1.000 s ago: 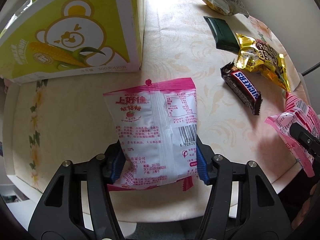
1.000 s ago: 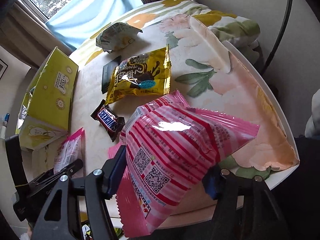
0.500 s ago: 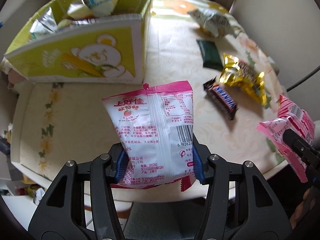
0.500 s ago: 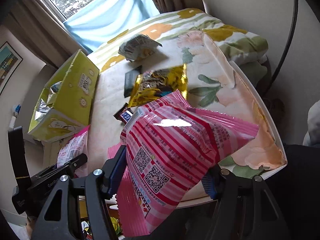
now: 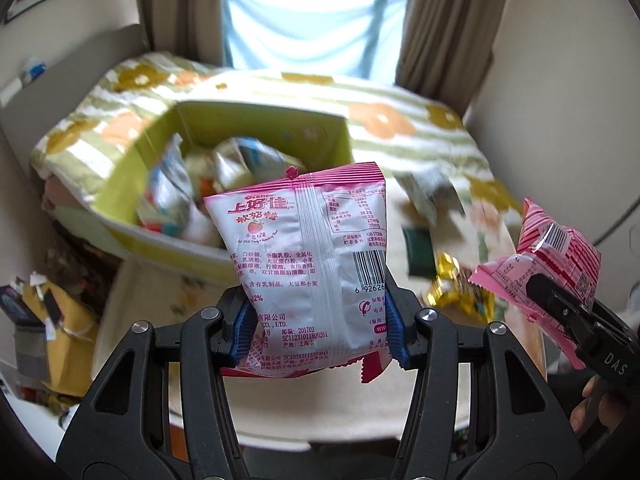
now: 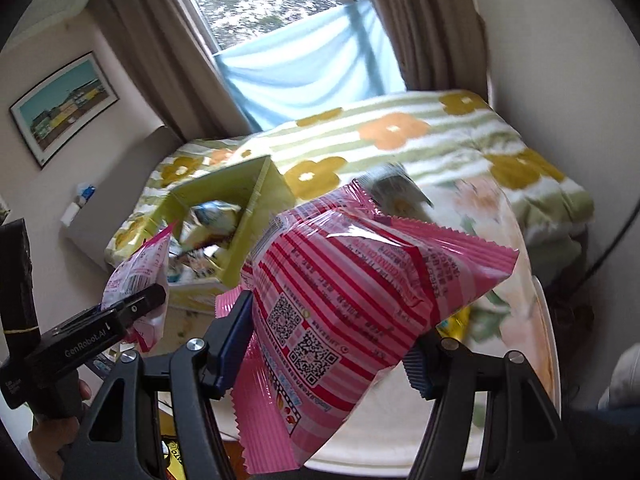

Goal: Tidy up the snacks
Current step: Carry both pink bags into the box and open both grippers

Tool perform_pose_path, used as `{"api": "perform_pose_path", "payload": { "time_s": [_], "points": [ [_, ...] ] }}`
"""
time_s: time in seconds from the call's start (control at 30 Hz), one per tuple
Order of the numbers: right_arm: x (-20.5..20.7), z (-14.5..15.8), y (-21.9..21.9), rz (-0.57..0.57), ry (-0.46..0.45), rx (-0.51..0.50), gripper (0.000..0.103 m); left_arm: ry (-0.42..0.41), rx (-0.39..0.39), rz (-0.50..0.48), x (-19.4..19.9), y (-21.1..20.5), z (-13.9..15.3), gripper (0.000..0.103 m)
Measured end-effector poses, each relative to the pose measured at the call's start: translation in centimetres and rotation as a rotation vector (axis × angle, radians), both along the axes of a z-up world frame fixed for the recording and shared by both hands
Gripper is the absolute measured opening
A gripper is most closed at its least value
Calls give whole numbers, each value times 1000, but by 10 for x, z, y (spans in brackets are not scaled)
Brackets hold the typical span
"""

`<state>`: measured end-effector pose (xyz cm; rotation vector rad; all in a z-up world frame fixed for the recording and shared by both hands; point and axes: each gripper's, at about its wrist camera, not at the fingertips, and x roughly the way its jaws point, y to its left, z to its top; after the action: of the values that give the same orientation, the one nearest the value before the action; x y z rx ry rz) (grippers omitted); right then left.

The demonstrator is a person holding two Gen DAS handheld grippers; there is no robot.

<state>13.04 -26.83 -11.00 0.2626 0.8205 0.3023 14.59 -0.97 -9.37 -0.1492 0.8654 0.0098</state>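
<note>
My left gripper (image 5: 318, 330) is shut on a pink-and-white candy bag (image 5: 308, 264), held in the air above the table in front of the open yellow-green snack box (image 5: 132, 184). The box holds several packets (image 5: 168, 192). My right gripper (image 6: 330, 354) is shut on a larger pink striped snack bag (image 6: 352, 292), also lifted above the table. In the left wrist view that bag (image 5: 560, 256) and the right gripper (image 5: 556, 300) show at the right. In the right wrist view the left gripper (image 6: 136, 304) with its bag (image 6: 140, 264) is at the left, near the box (image 6: 256, 216).
On the table (image 5: 304, 416) right of the box lie a dark green packet (image 5: 418, 250), a gold snack bag (image 5: 452, 296) and a blurred pale packet (image 5: 428, 192). A flowered blanket (image 5: 384, 120) lies behind. Clutter (image 5: 48, 320) sits at the left on the floor.
Both grippers have risen and tilted up with their bags. The view now looks down into the open box and across to the window; the table's snacks have dropped low in the frames.
</note>
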Motion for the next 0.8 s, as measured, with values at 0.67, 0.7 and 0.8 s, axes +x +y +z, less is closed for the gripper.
{"api": "perform_pose_path", "payload": {
  "time_s": [0.67,0.7,0.8],
  "points": [
    [118,5,146,67,10,-22,62,84,-8,-88,137,129,-22,50],
    [122,5,149,55,15,-25,62,91,-9,-110,139,129,-26,55],
    [130,3,152,26,31,-31,62,100,19,-156,140,130,-34,91]
  ]
}}
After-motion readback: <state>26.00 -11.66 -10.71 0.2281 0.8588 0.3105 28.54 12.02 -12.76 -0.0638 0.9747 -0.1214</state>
